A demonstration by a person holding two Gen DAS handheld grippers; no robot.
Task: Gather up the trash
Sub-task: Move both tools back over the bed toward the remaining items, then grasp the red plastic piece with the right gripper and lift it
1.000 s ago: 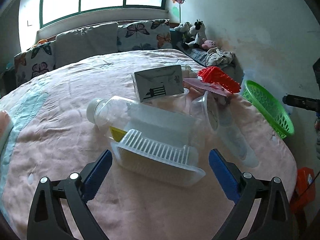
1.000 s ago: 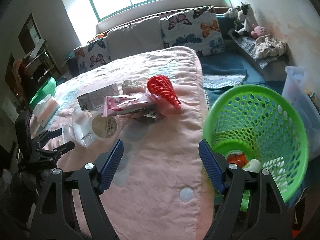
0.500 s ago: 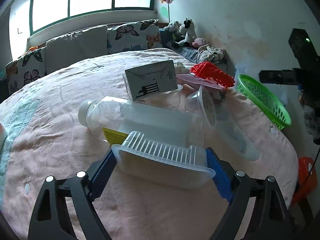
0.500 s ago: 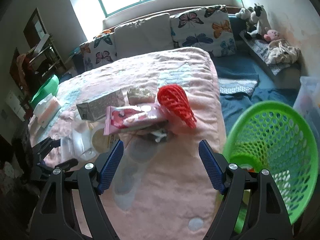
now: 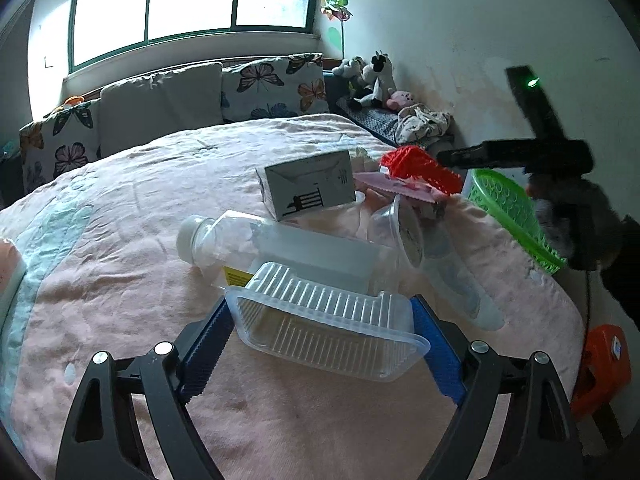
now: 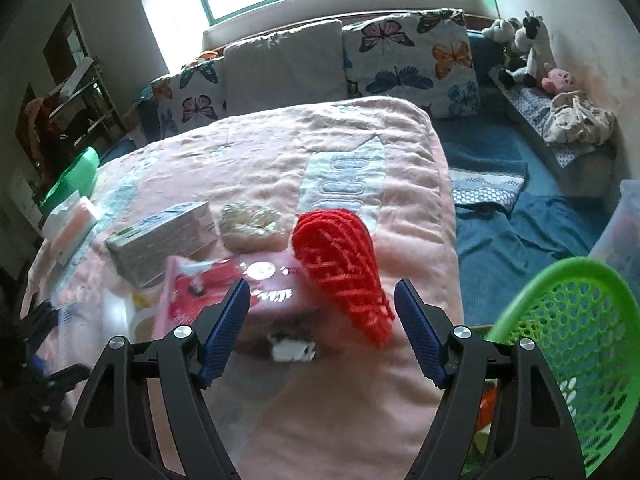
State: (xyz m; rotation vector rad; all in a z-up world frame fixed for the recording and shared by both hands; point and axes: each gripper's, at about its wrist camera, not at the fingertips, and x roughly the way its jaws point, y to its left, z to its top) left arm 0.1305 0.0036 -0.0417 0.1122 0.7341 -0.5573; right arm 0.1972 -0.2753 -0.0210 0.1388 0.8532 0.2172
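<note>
Our left gripper [image 5: 320,332] clamps the clear plastic tray [image 5: 324,326]. Our right gripper [image 6: 322,332], empty and closing, hangs over the red foam net [image 6: 340,268].

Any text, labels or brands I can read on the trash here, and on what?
None reads clearly.
Grey carton: black barcode-like mark, print too small.
Clear bottle: yellow label, unreadable.
Pink packet: white lettering, blurred.
Clear cup: lid print too small.
Orange object off the bed: sticker unreadable.
</note>
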